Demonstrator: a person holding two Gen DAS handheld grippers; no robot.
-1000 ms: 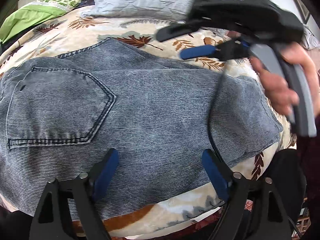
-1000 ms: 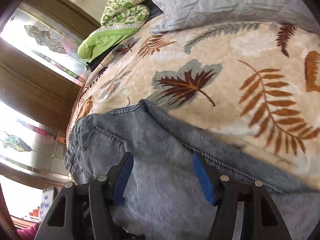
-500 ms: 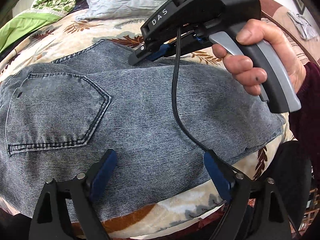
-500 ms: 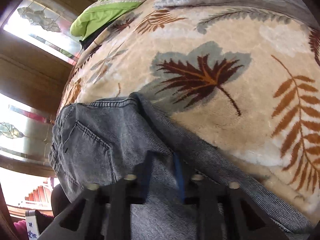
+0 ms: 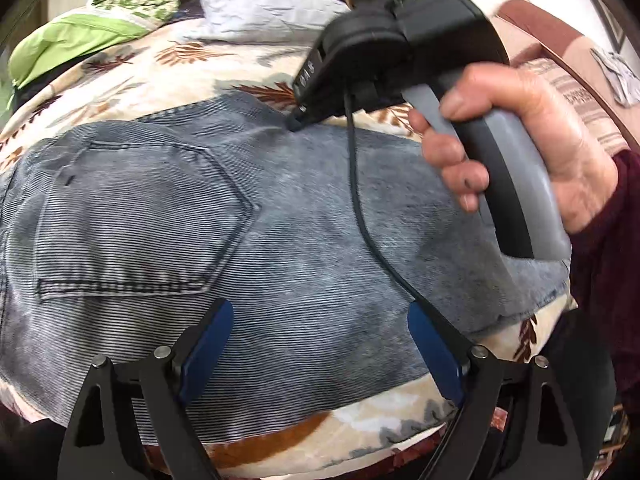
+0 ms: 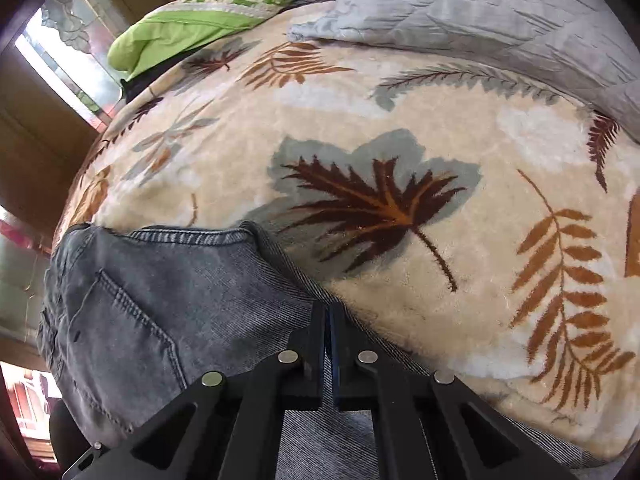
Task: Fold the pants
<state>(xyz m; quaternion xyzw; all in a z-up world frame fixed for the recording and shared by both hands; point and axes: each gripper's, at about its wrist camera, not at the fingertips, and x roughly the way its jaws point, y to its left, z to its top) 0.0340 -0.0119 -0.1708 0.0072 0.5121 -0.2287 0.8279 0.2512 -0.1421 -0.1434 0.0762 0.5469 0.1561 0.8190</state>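
Pants (image 5: pixel 280 216) lie flat on leaf-print blanket (image 6: pixel 360 128), back pocket (image 5: pixel 136 220) up. My left gripper (image 5: pixel 316 356) gapes wide, hovering over near edge — not touching that I can see. My right gripper (image 6: pixel 329 320) pinched tight at far seam edge; whether denim sits between pads I can't tell — tips hidden. Pant legs cut off. Grey pillow (image 6: pixel 480 4) beyond.

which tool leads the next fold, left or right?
Right, probably. The right tool is shut on the far edge of the pants, ready to lift it over. The left tool hangs open above the near side, gripping nothing.
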